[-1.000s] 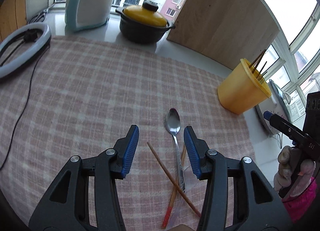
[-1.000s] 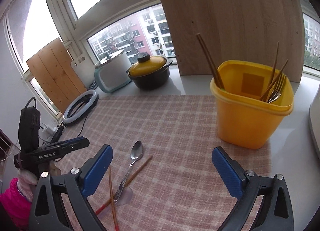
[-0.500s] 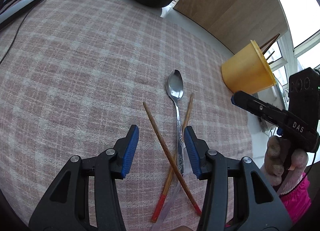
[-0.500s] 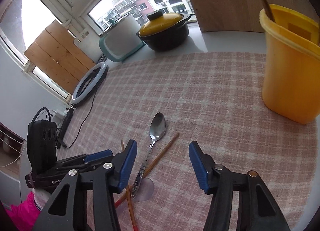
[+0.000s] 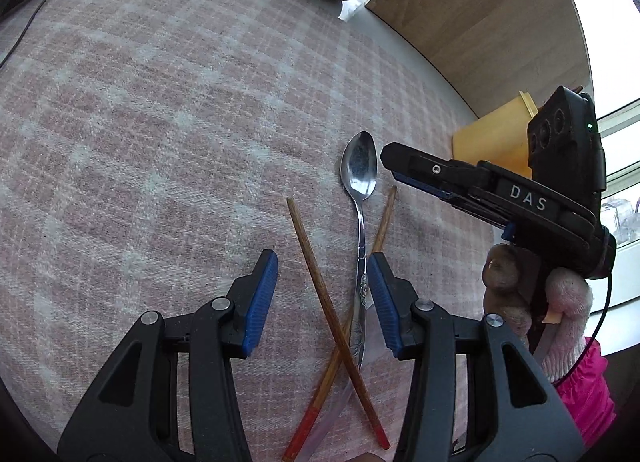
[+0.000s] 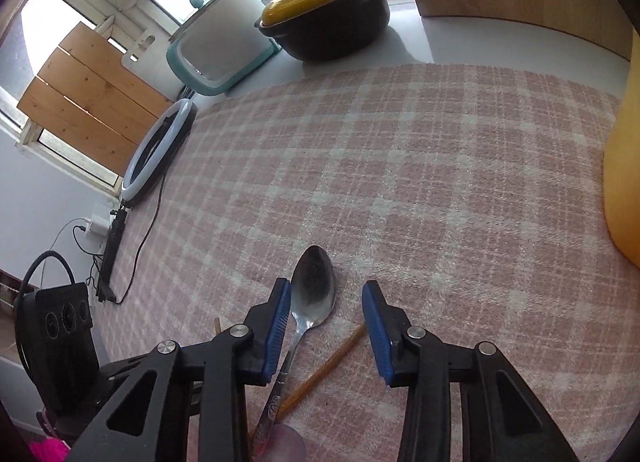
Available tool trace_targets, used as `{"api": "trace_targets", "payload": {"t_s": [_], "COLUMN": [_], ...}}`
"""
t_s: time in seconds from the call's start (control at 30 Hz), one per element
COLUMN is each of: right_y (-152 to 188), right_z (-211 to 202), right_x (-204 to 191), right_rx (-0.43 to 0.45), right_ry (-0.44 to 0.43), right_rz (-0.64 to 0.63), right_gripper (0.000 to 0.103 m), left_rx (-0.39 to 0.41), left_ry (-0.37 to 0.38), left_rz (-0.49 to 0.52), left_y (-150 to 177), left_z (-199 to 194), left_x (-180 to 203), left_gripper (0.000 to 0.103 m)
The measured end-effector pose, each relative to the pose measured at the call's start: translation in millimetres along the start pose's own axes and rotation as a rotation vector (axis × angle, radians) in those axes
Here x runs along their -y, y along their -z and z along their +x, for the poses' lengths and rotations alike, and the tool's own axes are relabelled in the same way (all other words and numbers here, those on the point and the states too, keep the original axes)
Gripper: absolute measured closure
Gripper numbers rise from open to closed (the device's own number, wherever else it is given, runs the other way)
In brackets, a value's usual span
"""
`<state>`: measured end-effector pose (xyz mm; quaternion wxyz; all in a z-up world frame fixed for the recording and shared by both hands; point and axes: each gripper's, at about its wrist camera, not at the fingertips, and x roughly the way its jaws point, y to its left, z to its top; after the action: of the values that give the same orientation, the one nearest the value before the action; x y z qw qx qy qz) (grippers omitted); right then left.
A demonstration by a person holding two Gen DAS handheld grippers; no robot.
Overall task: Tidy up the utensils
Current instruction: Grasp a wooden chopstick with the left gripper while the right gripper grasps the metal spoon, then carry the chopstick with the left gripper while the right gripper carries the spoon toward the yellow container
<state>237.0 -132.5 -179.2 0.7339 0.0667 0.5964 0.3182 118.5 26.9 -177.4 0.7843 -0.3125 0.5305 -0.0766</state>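
Note:
A steel spoon (image 5: 359, 178) lies on the pink checked cloth with two wooden chopsticks (image 5: 320, 286) crossed over its handle. My left gripper (image 5: 322, 298) is open and low over them, its jaws on either side of the crossing. My right gripper (image 6: 326, 326) is open and empty, with the spoon bowl (image 6: 313, 288) by its left jaw and one chopstick tip (image 6: 340, 354) between the jaws. In the left wrist view the right gripper (image 5: 440, 178) reaches in beside the spoon bowl. The yellow utensil holder (image 5: 492, 138) stands behind it.
A black pot with a yellow lid (image 6: 324, 18) and a white and teal appliance (image 6: 220, 50) stand at the back. A ring light (image 6: 156, 150) and its cable lie at the left cloth edge. A wooden board (image 5: 480, 22) leans behind the holder (image 6: 624, 182).
Both grippers have dropped lower and closer to the spoon and chopsticks. The right gripper has narrowed its opening and moved in over the spoon bowl.

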Motion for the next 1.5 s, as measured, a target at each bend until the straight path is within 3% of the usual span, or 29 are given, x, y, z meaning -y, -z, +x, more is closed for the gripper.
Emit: {"api": "trace_targets", "payload": {"t_s": [0.2,0.4,0.5,0.6,0.67,0.73,0.87,1.13,1.5], "right_y": [-6,-10,-9,-8,-8,-9,-9,-8,-5], "right_z": [11,18,21,24,26,27,25,19,-28], "right_x": [3,-12,-20,-27,-29,-27,-26,-28,-28], "right_rx": [-0.013,-0.023,-0.025,-0.018,-0.016,-0.023,-0.025,-0.013,0.101], "right_ry": [-0.014,0.030,0.071,0.124,0.135,0.119,0.096,0.087,0.119], "right_rz": [0.006,-0.061,-0.104,-0.140,-0.151,-0.139,-0.127,-0.122,-0.180], "right_gripper": [0.068,0.068,0.071,0.081,0.089,0.095,0.102,0.103,0.103], "left_rx": [0.004,0.014,0.025,0.034,0.032,0.039,0.046,0.060,0.118], "left_ry": [0.004,-0.008,-0.032,-0.045,-0.058,-0.056,-0.048,-0.047,-0.049], "left_rz": [-0.003,0.004,0.007,0.007,0.006,-0.008,-0.025,-0.037,-0.030], "left_y": [1,-2,-3,-3,-3,-3,-4,-1,0], "left_z": [0,2,4,4,6,7,7,1,-37], "left_x": [-3,-1,0,1,0,-3,-6,-9,-15], "left_gripper": [0.056,0.057,0.066,0.073,0.090,0.094,0.095,0.095,0.101]}}
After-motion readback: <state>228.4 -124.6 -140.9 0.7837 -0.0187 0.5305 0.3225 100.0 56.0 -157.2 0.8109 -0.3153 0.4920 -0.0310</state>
